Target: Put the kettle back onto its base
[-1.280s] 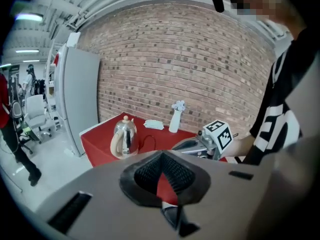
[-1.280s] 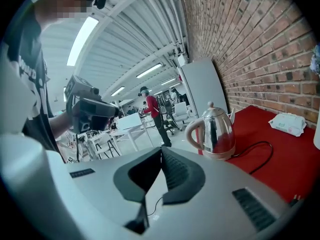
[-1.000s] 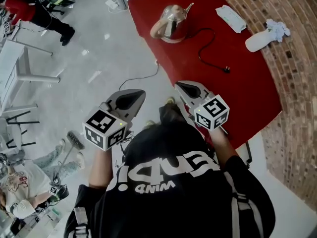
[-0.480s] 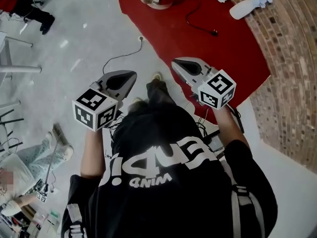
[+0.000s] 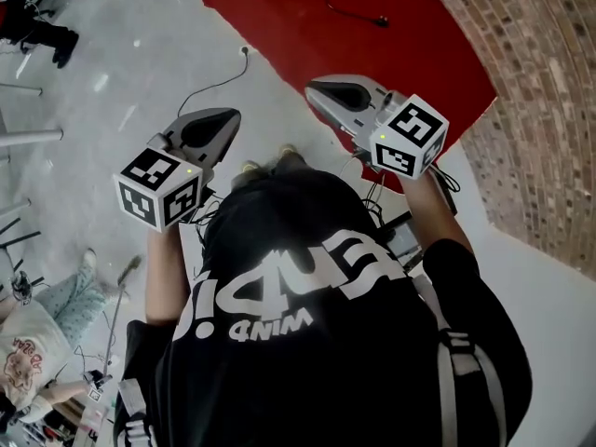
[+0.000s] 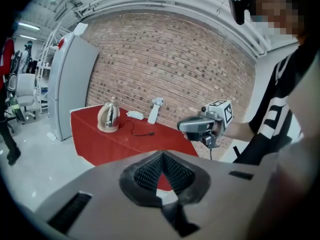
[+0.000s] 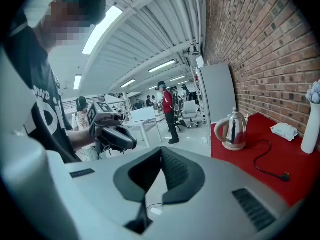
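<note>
Grey left gripper and right gripper are both closed, empty. The shiny steel kettle on the red table lies farther off than before.

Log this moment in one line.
left gripper: shut, empty | right gripper: shut, empty | kettle: on base, red table, untouched

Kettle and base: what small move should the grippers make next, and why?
Probably just lower both grippers: the kettle already appears seated on its base on the red table, and the left gripper and right gripper are shut, empty, well away from it.
</note>
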The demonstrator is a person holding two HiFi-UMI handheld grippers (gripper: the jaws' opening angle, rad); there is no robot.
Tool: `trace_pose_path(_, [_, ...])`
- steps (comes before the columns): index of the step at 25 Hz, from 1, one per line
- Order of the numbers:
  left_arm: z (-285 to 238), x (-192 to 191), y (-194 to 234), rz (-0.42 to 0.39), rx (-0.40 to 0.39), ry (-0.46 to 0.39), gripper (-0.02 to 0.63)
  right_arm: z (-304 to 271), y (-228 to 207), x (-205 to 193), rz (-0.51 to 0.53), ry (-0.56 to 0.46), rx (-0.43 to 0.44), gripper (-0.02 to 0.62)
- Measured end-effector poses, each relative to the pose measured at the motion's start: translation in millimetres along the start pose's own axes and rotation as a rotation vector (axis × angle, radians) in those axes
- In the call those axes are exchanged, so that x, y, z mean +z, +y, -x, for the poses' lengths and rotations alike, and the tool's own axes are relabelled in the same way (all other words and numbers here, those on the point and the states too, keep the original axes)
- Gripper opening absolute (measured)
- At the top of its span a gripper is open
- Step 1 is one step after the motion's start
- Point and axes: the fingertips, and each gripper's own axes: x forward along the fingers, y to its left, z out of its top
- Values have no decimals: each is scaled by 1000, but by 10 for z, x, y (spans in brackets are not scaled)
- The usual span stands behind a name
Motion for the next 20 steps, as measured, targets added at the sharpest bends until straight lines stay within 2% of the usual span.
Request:
trace_pose_path(12, [-113,124,-78,-33,23,-72,8,129,120,144,11,-75,30,23])
trace_pose_path(20, [-125,72,-45,-27,53,-54,8,136,117,156,9,-111,39,23])
